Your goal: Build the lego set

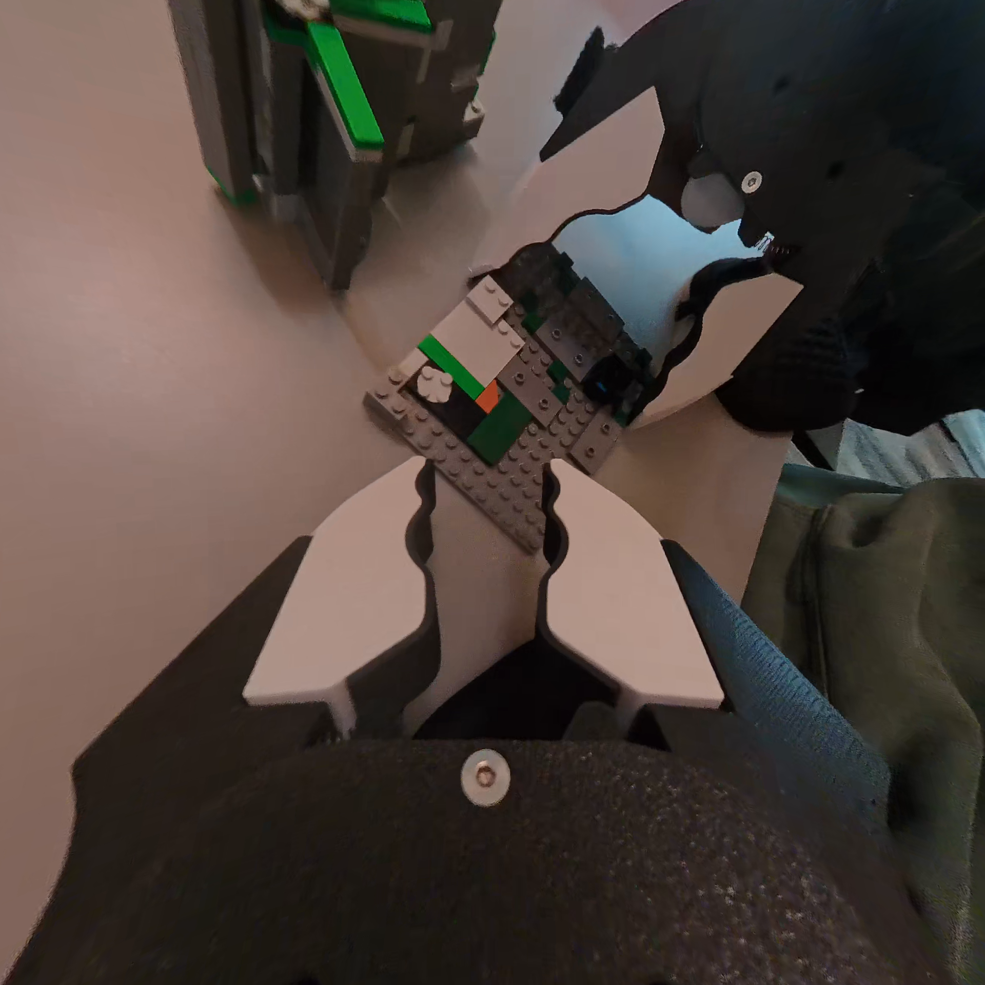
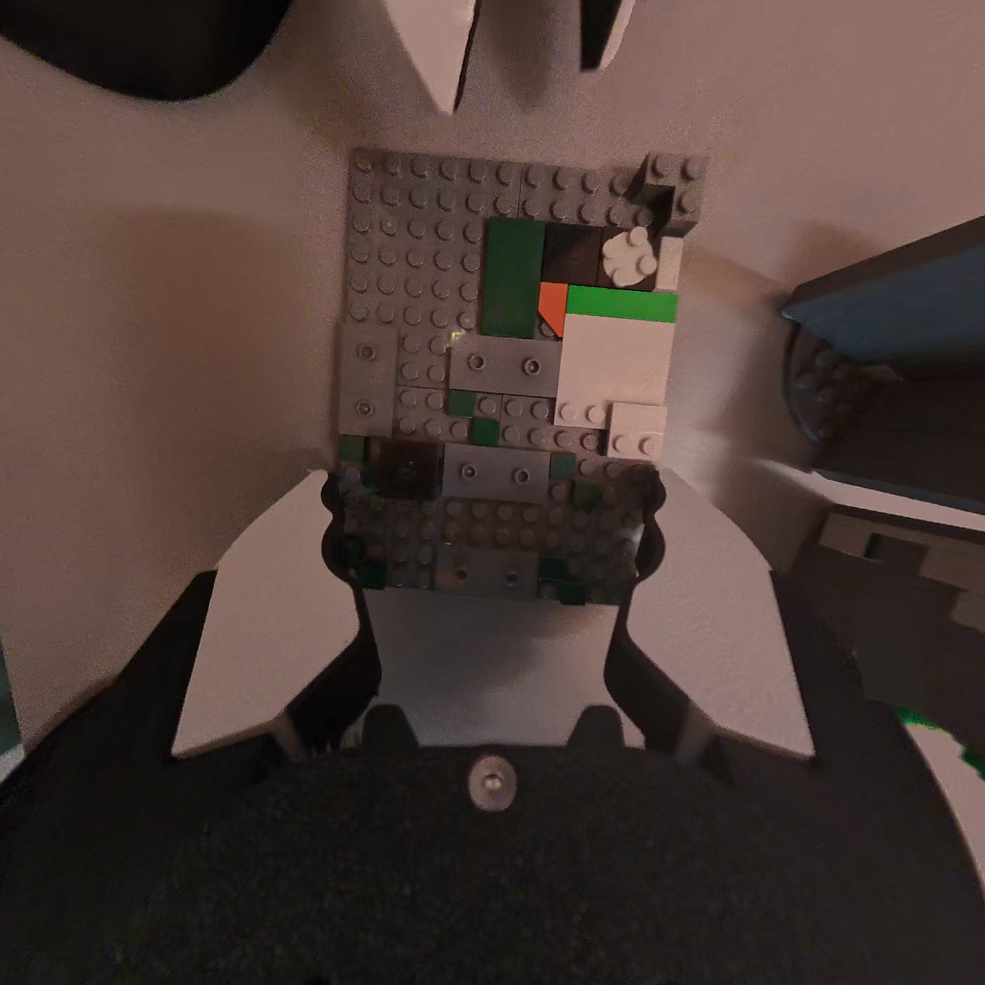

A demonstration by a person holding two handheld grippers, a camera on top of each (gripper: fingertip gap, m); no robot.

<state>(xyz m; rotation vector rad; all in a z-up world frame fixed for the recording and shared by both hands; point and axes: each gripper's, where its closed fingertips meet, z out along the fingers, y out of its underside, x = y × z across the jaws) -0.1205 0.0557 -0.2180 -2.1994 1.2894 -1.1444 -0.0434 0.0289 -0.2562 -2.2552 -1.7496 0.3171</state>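
Observation:
A grey studded Lego plate (image 1: 506, 479) carries dark green, bright green, white, orange and black tiles and a small white flower piece (image 1: 436, 385). In the right wrist view the plate (image 2: 410, 256) runs away from me. My right gripper (image 2: 490, 511) is shut on its near end, one finger on each long edge. My left gripper (image 1: 487, 469) is open, its fingertips over the plate's opposite corner and empty. In the left wrist view the right gripper (image 1: 591, 330) grips the far end. The left gripper's fingertips (image 2: 519, 69) show just beyond the plate's far edge.
A tall dark grey and bright green Lego build (image 1: 320, 133) stands on the pale table at the back left; dark parts of it (image 2: 895, 330) show at the right of the right wrist view. An olive cloth (image 1: 879, 613) lies at the right. A black gloved hand (image 1: 789, 368) holds the right gripper. The tips of one gripper are about 10 cm away from the tips of the other.

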